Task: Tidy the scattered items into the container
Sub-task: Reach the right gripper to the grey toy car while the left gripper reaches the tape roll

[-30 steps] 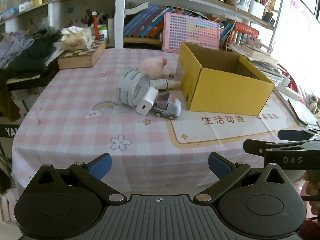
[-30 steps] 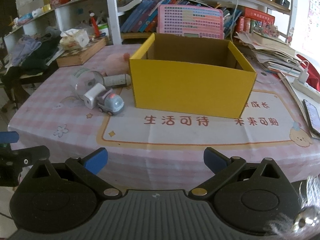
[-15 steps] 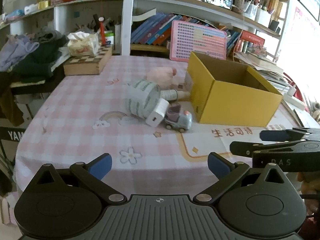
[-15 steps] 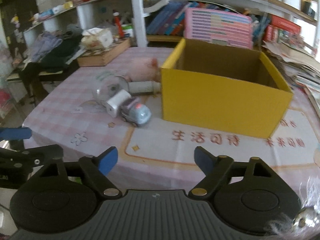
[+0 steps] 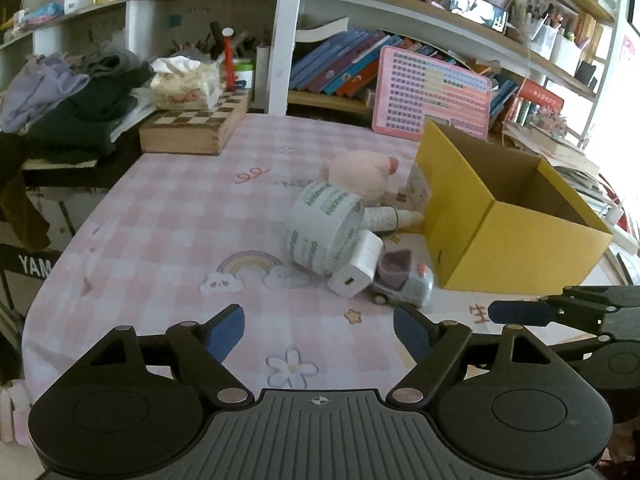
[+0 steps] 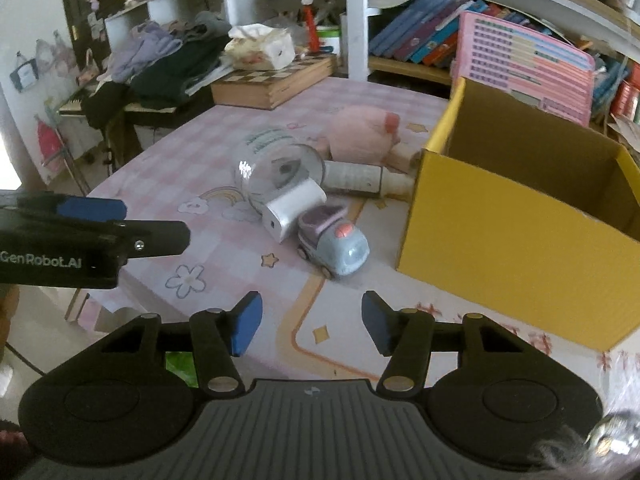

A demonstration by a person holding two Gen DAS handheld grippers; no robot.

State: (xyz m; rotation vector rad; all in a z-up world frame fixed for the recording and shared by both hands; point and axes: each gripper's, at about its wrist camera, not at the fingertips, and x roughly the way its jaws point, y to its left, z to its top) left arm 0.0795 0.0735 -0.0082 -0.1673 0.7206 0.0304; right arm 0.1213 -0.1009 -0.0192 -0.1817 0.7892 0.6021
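Both grippers have moved in toward the cluster over the last second; items now sit larger and more central in both wrist views. Left gripper (image 5: 319,324) fingers spread, empty. Right gripper (image 6: 311,328) fingers spread, empty, now lined up on the toy car (image 6: 334,240). Car touches the white charger (image 6: 293,210), which leans on the clear jar (image 6: 280,166); pink plush (image 6: 362,138) and tube (image 6: 362,178) lie behind, beside the yellow box (image 6: 520,216). Box looks empty. Nothing packed yet; first pick is likely the car
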